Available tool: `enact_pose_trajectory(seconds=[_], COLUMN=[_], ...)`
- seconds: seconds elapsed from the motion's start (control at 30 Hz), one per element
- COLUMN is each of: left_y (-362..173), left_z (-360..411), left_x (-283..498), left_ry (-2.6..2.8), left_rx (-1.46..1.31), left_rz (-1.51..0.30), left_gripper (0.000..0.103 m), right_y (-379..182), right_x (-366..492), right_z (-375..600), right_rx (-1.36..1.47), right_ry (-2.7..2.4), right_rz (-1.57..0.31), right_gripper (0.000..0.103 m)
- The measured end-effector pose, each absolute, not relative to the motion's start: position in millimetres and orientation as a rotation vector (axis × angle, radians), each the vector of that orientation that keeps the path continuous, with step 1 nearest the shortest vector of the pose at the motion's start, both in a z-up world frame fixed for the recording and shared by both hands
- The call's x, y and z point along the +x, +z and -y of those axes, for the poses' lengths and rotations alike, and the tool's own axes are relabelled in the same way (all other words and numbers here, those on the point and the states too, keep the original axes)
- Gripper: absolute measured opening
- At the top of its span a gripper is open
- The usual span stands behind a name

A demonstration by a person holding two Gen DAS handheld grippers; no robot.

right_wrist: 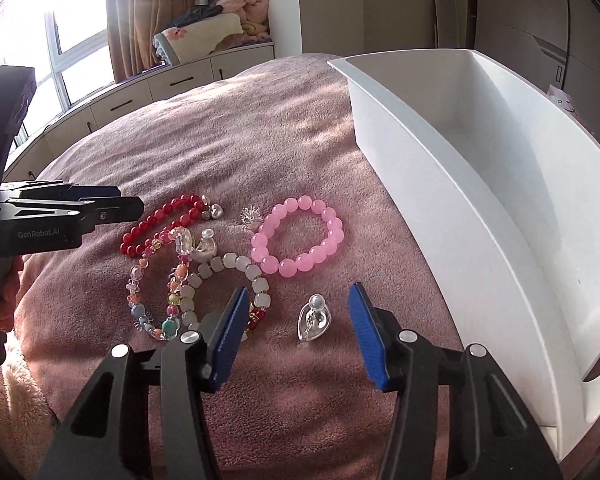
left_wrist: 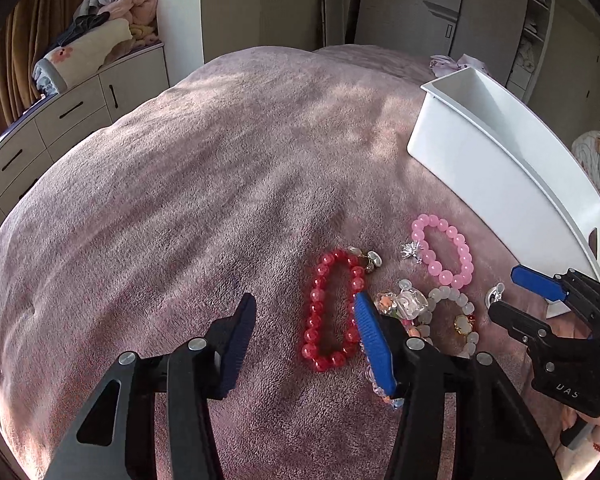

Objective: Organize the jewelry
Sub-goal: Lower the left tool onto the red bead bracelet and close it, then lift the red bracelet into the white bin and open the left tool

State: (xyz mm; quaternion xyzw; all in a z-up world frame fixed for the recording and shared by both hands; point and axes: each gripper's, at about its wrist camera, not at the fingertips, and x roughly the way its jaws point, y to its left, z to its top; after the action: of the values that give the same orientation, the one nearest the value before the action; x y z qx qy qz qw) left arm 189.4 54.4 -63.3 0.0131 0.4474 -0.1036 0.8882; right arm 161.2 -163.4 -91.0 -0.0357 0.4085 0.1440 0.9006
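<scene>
Jewelry lies on a pink blanket (left_wrist: 180,200). A red bead bracelet (left_wrist: 332,308) (right_wrist: 160,218) lies between the fingers of my open left gripper (left_wrist: 306,304). A pink bead bracelet (left_wrist: 444,248) (right_wrist: 298,236), a white bead bracelet (right_wrist: 228,280) (left_wrist: 456,320) and a multicoloured charm bracelet (right_wrist: 156,292) lie close by. A silver heart-shaped ring (right_wrist: 312,320) sits on the blanket between the fingers of my open right gripper (right_wrist: 298,298), which also shows in the left wrist view (left_wrist: 504,292). A small silver flower piece (right_wrist: 252,216) (left_wrist: 412,250) lies beside the pink bracelet.
A long white plastic bin (right_wrist: 480,200) (left_wrist: 500,152) stands empty on the blanket to the right of the jewelry. White drawers (left_wrist: 60,120) with piled bedding run along the far left, with a window (right_wrist: 40,40) behind.
</scene>
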Motion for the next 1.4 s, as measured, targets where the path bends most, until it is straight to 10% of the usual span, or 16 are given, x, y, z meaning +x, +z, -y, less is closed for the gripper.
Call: enact_pose_trajectory(seconds=[0.27, 1.4], left_y=[-85, 121], left_z=[-60, 67], left_x=[194, 184], left_ry=[-0.208, -0.544], left_rx=[0.014, 0.023], left_rz=[-1.006, -0.688], left_gripper=[0.015, 0.015], right_y=[-111, 55], right_x=[170, 144], right_z=[168, 293], right_rx=[-0.043, 0.105], right_ry=[0.297, 0.275], right_rz=[-0.916, -0.610], right_gripper=[0.027, 0.019])
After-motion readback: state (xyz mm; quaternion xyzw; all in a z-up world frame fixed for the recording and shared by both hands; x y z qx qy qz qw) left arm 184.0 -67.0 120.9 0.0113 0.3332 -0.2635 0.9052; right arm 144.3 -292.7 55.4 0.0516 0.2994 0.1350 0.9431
